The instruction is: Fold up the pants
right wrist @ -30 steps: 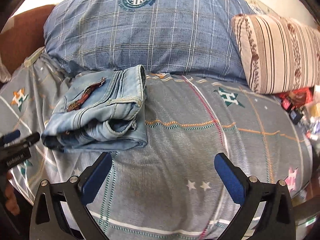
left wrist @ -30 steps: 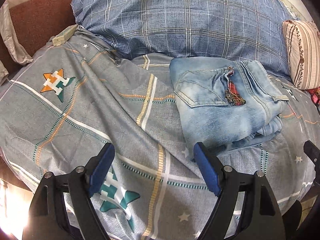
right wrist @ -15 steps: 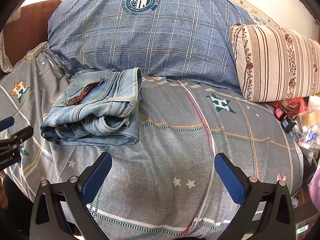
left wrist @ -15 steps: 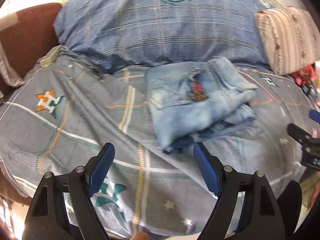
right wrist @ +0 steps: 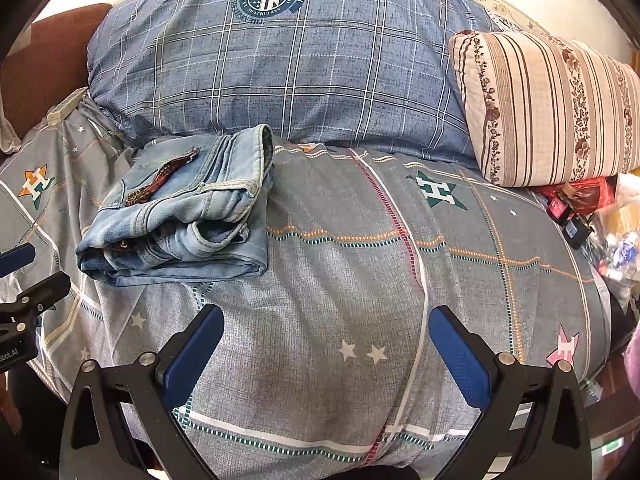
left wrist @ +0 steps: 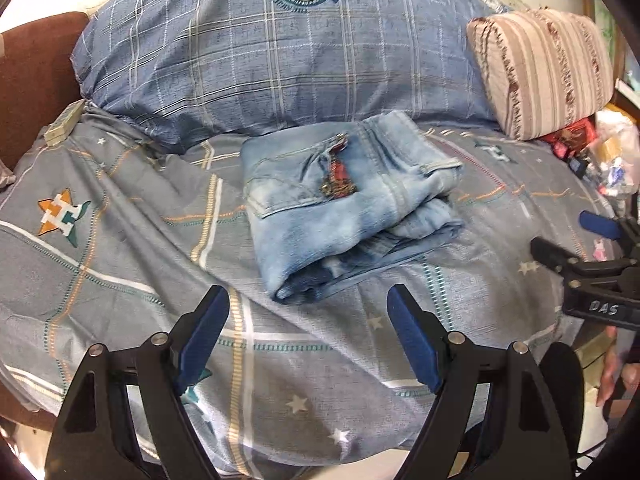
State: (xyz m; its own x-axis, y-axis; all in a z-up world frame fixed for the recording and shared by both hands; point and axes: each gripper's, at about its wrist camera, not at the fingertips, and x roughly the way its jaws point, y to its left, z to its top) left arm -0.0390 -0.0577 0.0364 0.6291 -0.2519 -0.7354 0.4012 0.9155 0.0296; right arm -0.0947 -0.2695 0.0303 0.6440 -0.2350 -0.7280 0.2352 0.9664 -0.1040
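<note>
The light blue jeans (left wrist: 340,204) lie folded into a compact stack on the grey patterned bedsheet (left wrist: 120,248), with a back pocket and a red patch on top. They also show in the right wrist view (right wrist: 188,208), at the left. My left gripper (left wrist: 308,320) is open and empty, just in front of the stack's near edge and apart from it. My right gripper (right wrist: 326,340) is open and empty over bare sheet, to the right of the jeans. The right gripper also shows at the right edge of the left wrist view (left wrist: 576,240).
A large blue plaid pillow (left wrist: 280,52) lies behind the jeans. A striped bolster (right wrist: 548,108) sits at the back right. Red packets and clutter (right wrist: 580,204) lie off the bed's right side. A brown headboard (left wrist: 28,80) is at the far left.
Both grippers have drawn back from the bed, so the jeans look smaller and farther. The left view has swung so the jeans sit near its centre. The jeans have not moved.
</note>
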